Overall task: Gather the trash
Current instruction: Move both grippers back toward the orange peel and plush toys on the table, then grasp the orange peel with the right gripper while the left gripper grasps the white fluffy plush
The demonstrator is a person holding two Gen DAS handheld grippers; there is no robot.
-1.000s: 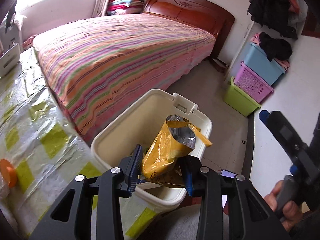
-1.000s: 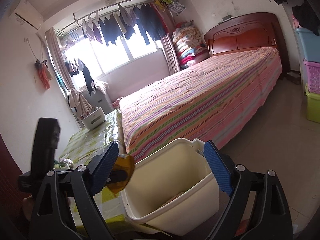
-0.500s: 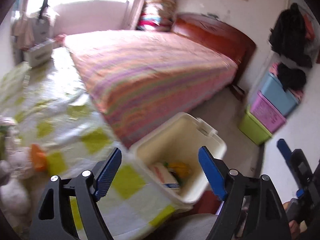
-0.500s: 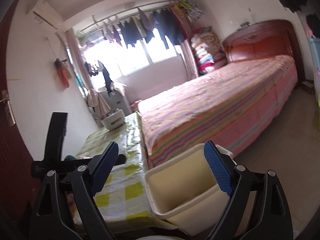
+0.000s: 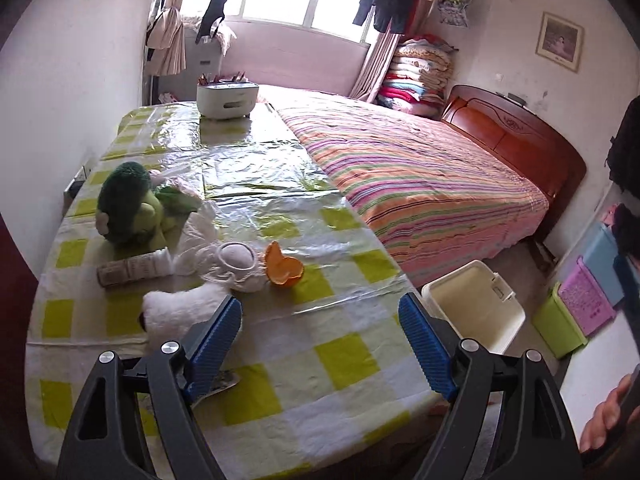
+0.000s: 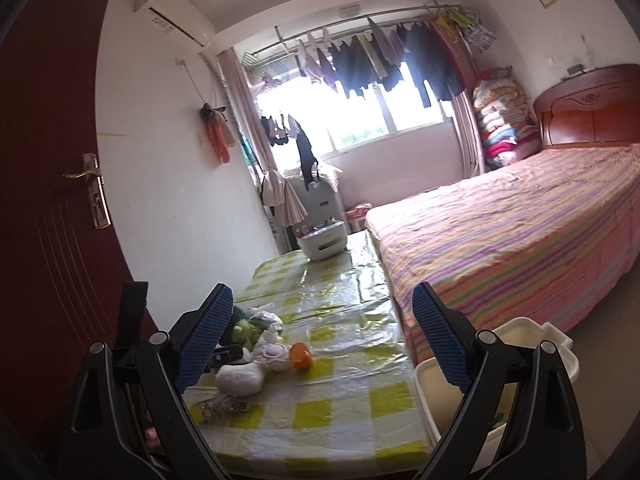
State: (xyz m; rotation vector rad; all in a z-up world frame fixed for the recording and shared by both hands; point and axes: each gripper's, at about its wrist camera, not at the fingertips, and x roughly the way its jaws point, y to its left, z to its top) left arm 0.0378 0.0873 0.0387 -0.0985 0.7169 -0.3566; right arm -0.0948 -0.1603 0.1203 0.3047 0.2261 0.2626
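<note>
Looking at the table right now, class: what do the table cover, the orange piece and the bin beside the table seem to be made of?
Table cover: glossy clear plastic film over a green-and-white check, by its glare and creases.
Orange piece: probably fruit peel, matte and curled; thin plastic is possible.
Bin: cream moulded plastic, smooth and rigid.

A lived-in home bedroom. Ahead and to the right of the left claw [image 5: 320, 344], a double bed [image 5: 420, 184] with striped cover and carved wooden headboard [image 5: 516, 140]; beyond it, folded quilts [image 5: 416, 76] stacked in the corner. Laundry [image 6: 380, 64] hangs on a rail across the window. Directly ahead, a table [image 5: 256, 392] under a checked plastic cloth carries plush toys [image 5: 132, 204]. Wall air conditioner [image 6: 172, 12] at upper left.
</note>
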